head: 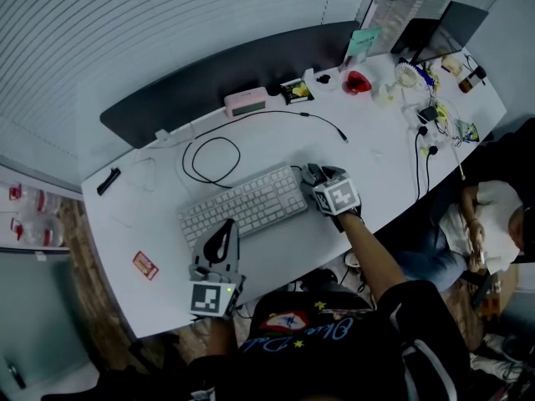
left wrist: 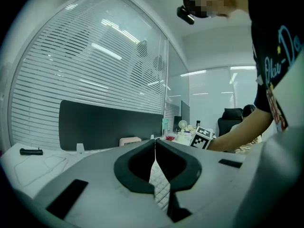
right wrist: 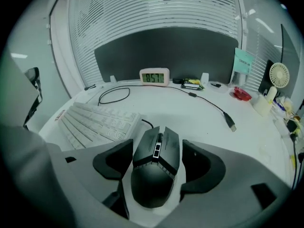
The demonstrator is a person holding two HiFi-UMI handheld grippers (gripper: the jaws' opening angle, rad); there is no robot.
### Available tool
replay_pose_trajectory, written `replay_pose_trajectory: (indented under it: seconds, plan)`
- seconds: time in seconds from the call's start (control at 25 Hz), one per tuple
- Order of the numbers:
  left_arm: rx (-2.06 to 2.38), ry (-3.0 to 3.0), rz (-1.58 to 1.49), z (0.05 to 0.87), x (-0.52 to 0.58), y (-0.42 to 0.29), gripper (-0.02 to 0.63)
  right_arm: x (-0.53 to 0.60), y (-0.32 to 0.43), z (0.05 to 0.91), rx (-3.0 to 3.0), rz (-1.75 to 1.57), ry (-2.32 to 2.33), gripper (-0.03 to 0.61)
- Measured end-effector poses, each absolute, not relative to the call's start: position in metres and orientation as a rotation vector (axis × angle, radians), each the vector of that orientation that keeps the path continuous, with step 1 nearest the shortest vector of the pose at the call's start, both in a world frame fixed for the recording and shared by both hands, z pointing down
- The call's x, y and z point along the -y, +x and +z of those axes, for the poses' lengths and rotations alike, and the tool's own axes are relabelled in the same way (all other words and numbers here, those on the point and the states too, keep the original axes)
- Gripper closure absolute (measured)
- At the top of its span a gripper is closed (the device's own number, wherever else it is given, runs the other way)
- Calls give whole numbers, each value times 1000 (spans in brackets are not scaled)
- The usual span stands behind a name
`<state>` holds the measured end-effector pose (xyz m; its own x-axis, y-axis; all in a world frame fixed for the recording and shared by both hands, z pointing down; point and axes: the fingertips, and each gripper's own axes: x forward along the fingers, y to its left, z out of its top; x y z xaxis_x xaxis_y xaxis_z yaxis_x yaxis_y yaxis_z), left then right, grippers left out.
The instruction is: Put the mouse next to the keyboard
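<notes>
One white desk [head: 376,165] carries one keyboard [head: 244,204], one black mouse [right wrist: 154,167] at the keyboard's three o'clock, and one black cable [right wrist: 230,122] whose loop lies at the keyboard's eleven o'clock. There are two grippers: the left gripper [head: 221,234] at the keyboard's seven o'clock and the right gripper [head: 320,176] at the mouse. Along the back edge, from twelve to two o'clock, stand one pink clock [head: 246,102], one red dish [head: 357,82], one small fan [head: 406,75] and one green note [head: 364,40]. At nine o'clock lies one black marker [head: 109,180], and at eight o'clock one red card [head: 145,265]. Two people show — one holding the grippers and one seated person [head: 489,215] at three o'clock.
</notes>
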<state>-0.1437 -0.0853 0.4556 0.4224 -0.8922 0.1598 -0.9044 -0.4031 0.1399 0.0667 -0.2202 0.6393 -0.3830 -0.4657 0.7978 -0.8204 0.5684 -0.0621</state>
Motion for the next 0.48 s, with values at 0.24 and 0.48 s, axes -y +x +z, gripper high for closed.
replay_pose_trajectory:
  seconds: [0.24,0.48]
  plan:
    - [1602,2474,85,450,86,-140,611,225,67,595,2172,577,1088,291]
    - [1614,2494,92,443,86,-132,611,214,61,537,2373,552,1115,296]
